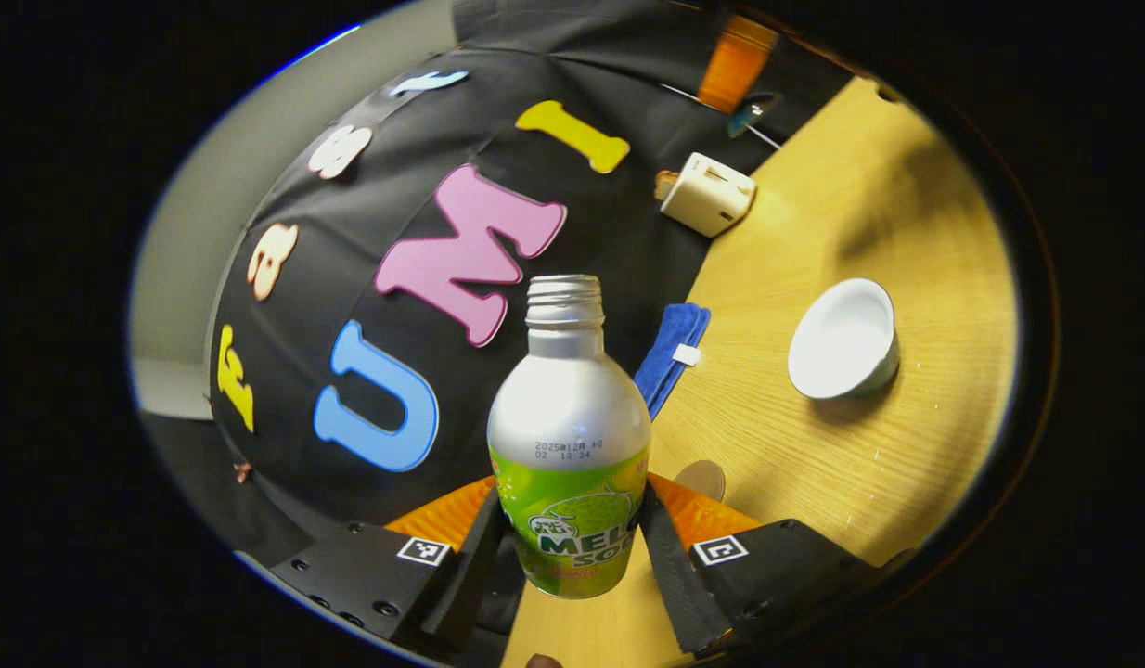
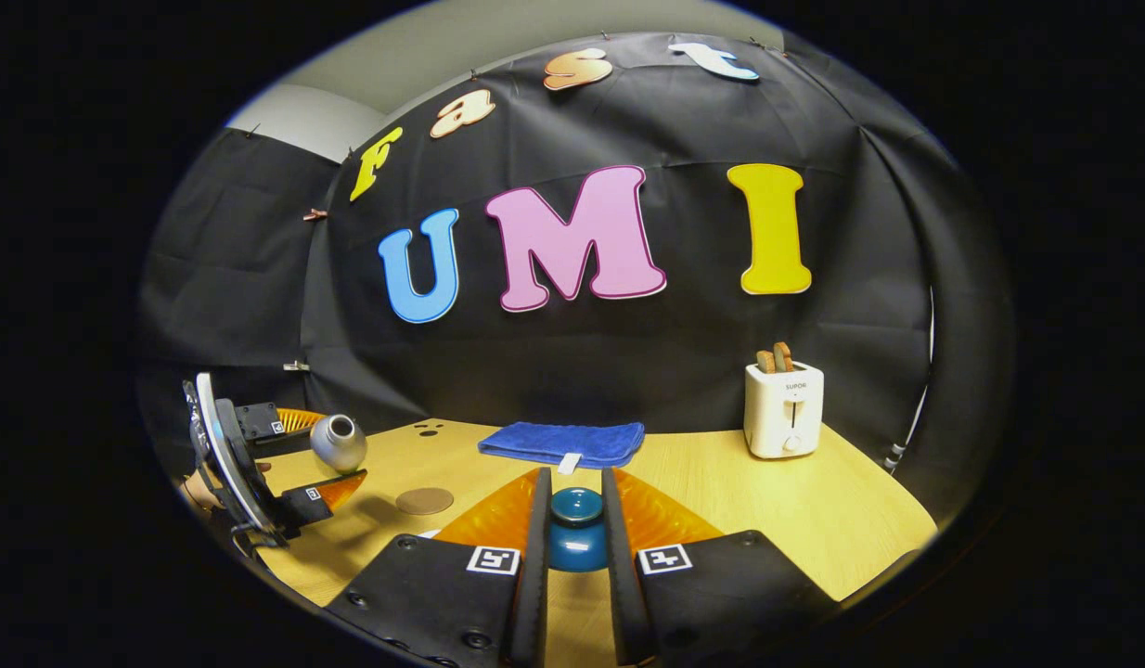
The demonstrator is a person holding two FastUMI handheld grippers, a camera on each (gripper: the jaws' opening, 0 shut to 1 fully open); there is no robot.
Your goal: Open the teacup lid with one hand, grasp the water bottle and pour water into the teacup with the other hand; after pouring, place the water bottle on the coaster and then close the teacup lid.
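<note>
1. In the left gripper view, the left tongs [image 1: 572,547] are gripping the water bottle [image 1: 570,436] around its labelled lower body, both fingers pressing on its sides. The bottle is uncapped, and the counter [image 1: 814,482] is appearing steeply slanted behind it, so the bottle is probably being tipped. The open white teacup [image 1: 844,340] is sitting well apart to the right, its bowl looking empty or nearly so. The round coaster [image 1: 702,479] is peeking out just beside the bottle.

2. In the right gripper view, the right tongs [image 2: 575,533] are clenching the blue teacup lid [image 2: 577,531] between both fingers, above the counter. The bottle is showing at far left, lying nearly sideways in the other tongs.

3. Judging from this, pouring is the step in hand: the mouth should be brought directly over the cup before tilting further, slowly, while the lid is being kept clear.
</note>
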